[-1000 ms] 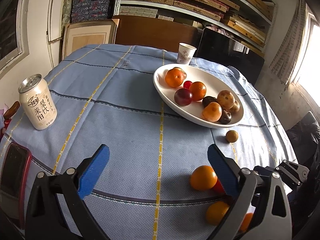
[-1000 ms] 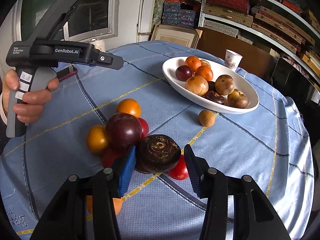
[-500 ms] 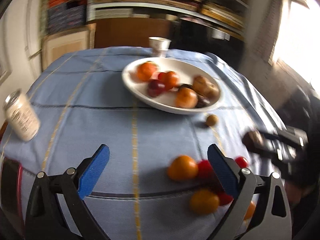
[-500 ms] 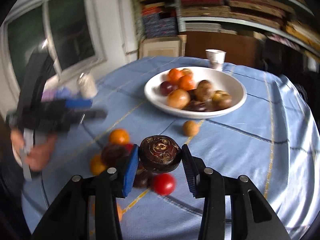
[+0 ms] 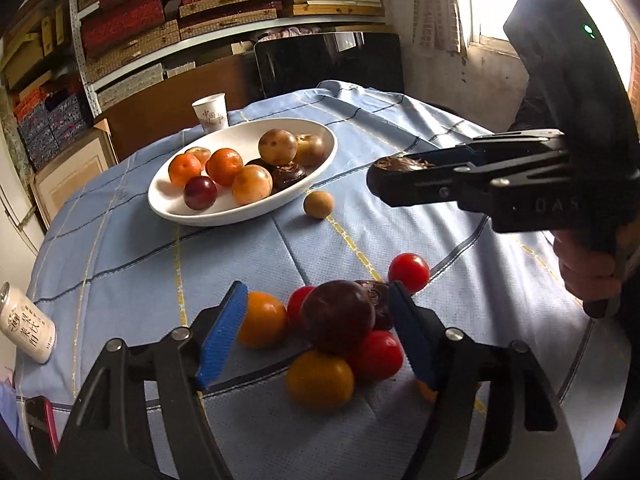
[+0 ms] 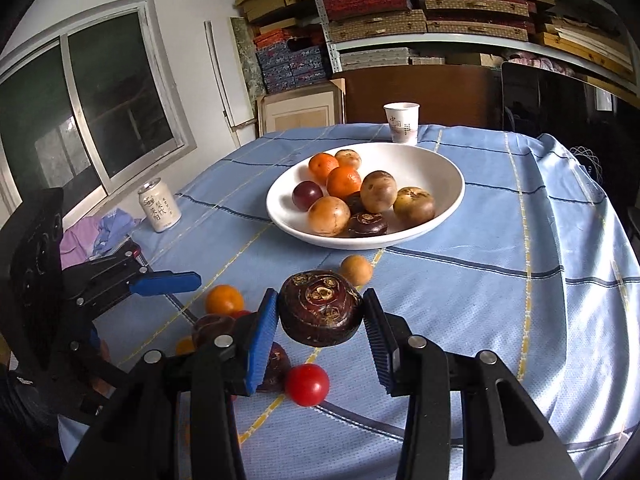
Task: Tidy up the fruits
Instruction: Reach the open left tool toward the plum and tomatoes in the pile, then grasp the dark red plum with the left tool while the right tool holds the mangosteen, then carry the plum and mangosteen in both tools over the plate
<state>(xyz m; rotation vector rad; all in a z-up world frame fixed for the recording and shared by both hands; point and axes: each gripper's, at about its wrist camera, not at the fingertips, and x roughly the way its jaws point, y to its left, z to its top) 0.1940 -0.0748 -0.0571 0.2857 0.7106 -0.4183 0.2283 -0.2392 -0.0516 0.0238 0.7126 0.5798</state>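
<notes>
The right gripper (image 6: 320, 316) pinches a dark, flattened fruit (image 6: 320, 308) between its blue pads, holding it above a blue tablecloth (image 6: 500, 280). Beyond it sits a white bowl (image 6: 436, 168) holding two oranges, a plum, tan round fruits and two more dark ones. A small tan fruit (image 6: 356, 270) lies on the cloth just before the bowl, and a red tomato (image 6: 307, 384) lies under the right gripper.

The left gripper (image 5: 316, 332) hangs spread wide over a loose cluster of fruit on the cloth: a large plum (image 5: 338, 316) at its middle, an orange (image 5: 260, 319) beside the left pad, another orange (image 5: 320, 378) and tomatoes packed close around. Nothing is held between its pads.

A paper cup (image 6: 401, 122) stands behind the bowl. A drink can (image 6: 159, 205) stands near the table's left edge.
</notes>
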